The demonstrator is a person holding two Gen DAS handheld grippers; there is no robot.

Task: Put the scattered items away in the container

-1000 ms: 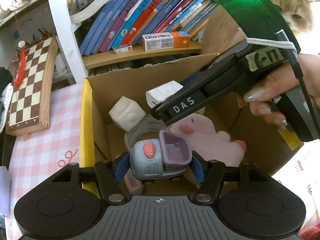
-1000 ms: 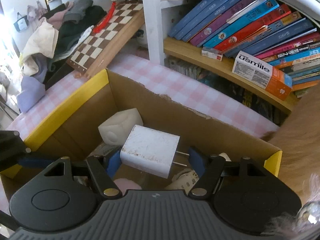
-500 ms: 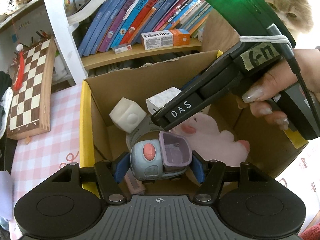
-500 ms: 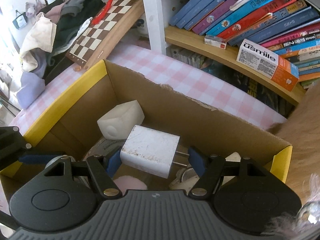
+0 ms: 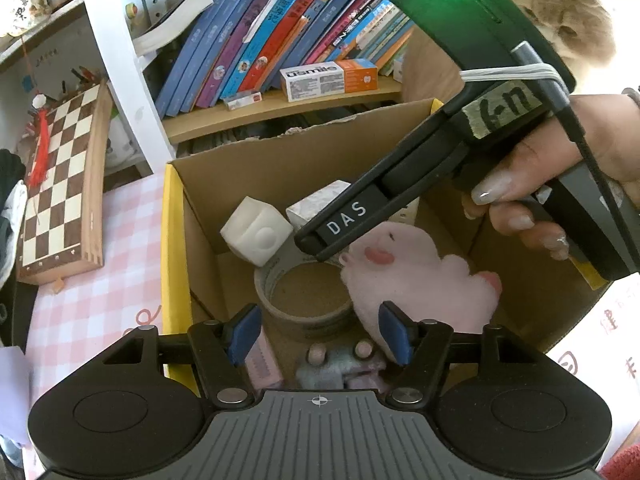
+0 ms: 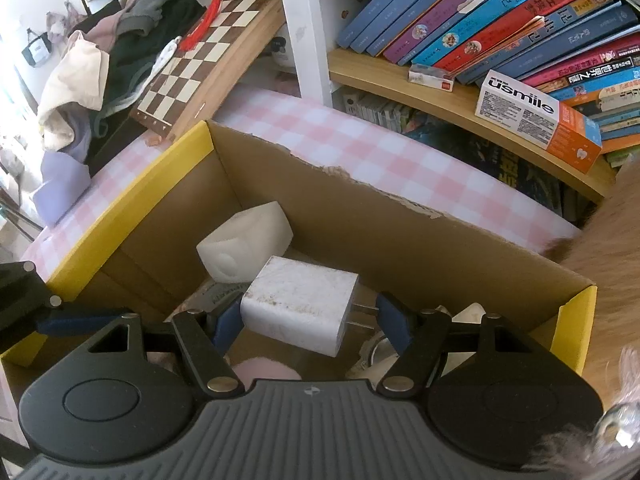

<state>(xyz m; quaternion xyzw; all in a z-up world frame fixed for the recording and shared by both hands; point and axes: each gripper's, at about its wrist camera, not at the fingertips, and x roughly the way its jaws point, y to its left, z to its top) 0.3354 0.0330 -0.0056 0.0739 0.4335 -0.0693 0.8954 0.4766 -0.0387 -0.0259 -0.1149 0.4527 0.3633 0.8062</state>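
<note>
Above the cardboard box (image 6: 400, 236), right "DAS" jaws grip a white charger (image 6: 300, 312); left jaws gape empty.

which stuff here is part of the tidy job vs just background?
Job:
- cardboard box, the container
- white charger, gripped by right gripper
- toy car, lying in the box under the open left gripper
- white cube, tape roll, pink plush, in the box

Background:
- chessboard
- books
- usmile box
- clothes pile
</note>
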